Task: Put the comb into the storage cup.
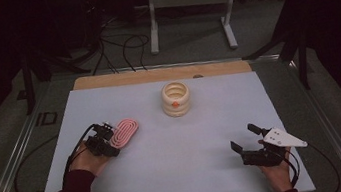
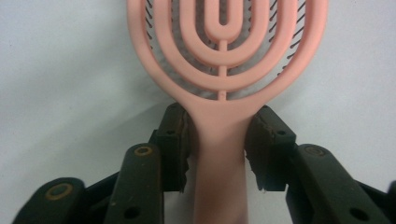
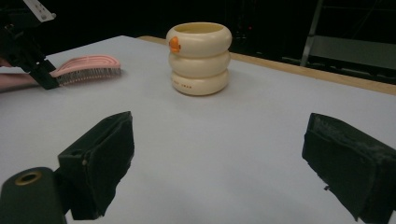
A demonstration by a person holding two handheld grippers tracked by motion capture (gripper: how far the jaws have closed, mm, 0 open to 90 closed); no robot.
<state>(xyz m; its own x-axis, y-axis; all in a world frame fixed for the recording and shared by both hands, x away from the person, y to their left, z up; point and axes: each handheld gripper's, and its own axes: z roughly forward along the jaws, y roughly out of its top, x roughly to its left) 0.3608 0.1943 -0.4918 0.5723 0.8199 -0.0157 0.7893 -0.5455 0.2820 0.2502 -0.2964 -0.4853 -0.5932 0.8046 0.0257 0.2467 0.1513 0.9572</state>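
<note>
My left gripper point(image 2: 219, 140) pinches the pink hairbrush point(image 2: 224, 60) by its handle neck, flat on the desk point(image 1: 175, 146) left of the cream cup point(image 1: 176, 98); my spread right gripper point(image 3: 219, 163) waits; I should squeeze squarely before lifting.

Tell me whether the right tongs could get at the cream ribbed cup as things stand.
Probably yes: the right tongs stand open, and only bare white tabletop lies between them and the cream ribbed cup; it may be a stretch.

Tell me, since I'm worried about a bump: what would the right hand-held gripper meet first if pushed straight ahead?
Probably the cream ringed cup; bare white table lies between it and the right hand-held gripper, though the cup sits slightly left of centre.
</note>
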